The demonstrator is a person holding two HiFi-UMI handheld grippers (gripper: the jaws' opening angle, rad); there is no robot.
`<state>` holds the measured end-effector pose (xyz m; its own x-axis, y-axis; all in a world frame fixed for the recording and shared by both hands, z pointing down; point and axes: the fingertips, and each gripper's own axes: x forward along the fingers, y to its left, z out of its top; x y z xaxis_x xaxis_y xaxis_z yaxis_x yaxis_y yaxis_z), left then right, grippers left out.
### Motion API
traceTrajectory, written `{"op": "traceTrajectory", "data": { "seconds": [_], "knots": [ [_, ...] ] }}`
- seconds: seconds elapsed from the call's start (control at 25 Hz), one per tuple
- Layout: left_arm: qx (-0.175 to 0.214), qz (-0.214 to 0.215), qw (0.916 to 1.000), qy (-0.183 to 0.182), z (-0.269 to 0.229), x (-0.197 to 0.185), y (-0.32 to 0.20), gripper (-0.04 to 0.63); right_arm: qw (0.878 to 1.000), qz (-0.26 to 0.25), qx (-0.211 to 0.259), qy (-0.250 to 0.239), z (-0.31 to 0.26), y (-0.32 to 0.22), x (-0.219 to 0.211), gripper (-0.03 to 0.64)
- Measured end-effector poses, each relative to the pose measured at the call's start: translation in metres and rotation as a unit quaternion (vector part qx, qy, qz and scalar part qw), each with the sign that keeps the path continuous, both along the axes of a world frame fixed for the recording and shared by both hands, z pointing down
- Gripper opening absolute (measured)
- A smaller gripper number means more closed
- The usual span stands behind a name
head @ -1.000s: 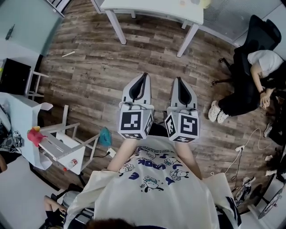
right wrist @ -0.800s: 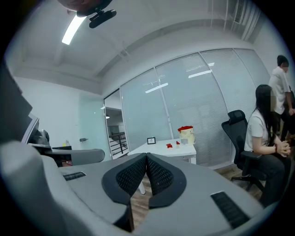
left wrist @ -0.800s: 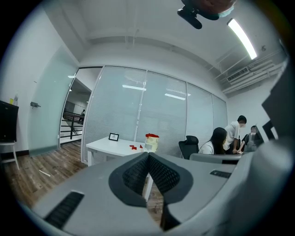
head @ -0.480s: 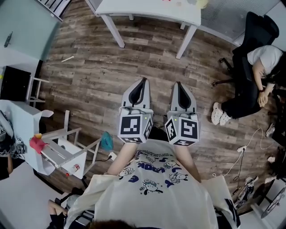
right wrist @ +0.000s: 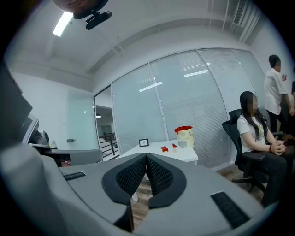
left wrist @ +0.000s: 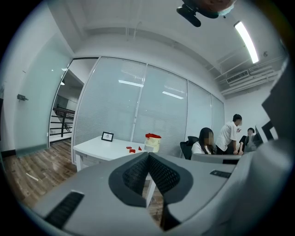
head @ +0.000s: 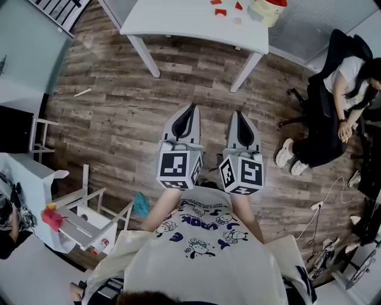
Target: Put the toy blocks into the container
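Open wooden floor (head: pixel 119 113) runs from the left gripper (head: pixel 191 108) and right gripper (head: pixel 239 114) to the white table (head: pixel 178 22); a seated person (head: pixel 324 134) blocks the floor's right side.

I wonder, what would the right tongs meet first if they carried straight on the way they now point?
Probably the white table, at its near edge, across the wooden floor; the right tongs are shut and empty. Depth is uncertain.

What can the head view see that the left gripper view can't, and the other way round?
Only the head view: the wearer's printed shirt and the marker cubes on the left gripper and right gripper. Only the left gripper view: a small picture frame, a ceiling light, a standing person. Both: the white table, red blocks, the container beside them, a seated person.
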<state>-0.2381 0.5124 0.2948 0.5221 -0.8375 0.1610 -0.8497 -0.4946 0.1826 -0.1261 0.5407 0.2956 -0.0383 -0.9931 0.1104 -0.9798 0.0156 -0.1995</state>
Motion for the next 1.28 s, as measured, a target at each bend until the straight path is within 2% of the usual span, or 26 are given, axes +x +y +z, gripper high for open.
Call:
{"op": "traceTrajectory", "data": {
  "seconds": [0.44, 0.84, 1.28],
  "knots": [
    [-0.003, 0.017, 0.9998, 0.008, -0.003, -0.022, -0.111, 0.032, 1.0, 0.018, -0.009, 0.007, -0.001, -0.102, -0.022, -0.005],
    [-0.014, 0.023, 0.9993, 0.024, 0.001, -0.025, -0.152, 0.031, 0.999, 0.035, -0.02, 0.021, 0.0, -0.141, -0.019, -0.005],
    [-0.022, 0.012, 0.9996, 0.016, 0.01, 0.002, -0.204, 0.031, 0.999, 0.025, -0.026, 0.013, 0.011, -0.199, 0.009, -0.005]
  ]
}}
